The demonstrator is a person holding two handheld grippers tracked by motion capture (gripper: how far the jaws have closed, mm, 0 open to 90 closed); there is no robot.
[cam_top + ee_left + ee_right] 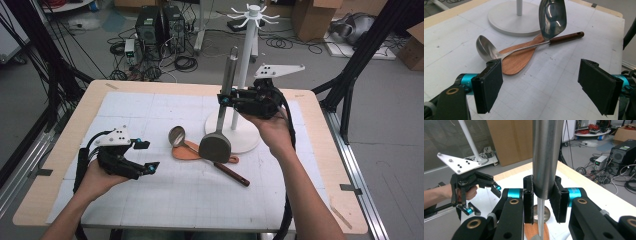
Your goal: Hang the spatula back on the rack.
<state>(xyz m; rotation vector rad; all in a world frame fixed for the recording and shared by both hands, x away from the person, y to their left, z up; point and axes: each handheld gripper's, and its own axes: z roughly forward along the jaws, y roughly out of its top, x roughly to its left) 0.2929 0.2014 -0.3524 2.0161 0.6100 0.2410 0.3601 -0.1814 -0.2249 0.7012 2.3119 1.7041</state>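
My right gripper (226,100) is shut on the thick steel handle (546,157) of a steel spatula, which it holds upright beside the white rack's pole. The spatula's rounded head (215,146) hangs just above the mat, and it also shows in the left gripper view (552,18). Under it a steel ladle (176,136) with a dark wooden grip lies across a flat wooden spatula (187,151). My left gripper (148,156) stays low at the mat's left, open and with nothing in it. Its pads (487,85) point toward the ladle (485,48) and the wooden spatula (516,60).
A white hook rack (247,55) stands on a round base (245,137) at the middle back of the white grid mat (150,200). The wooden table (80,115) ends at all sides. Beyond it, computers, cables and boxes lie on the floor.
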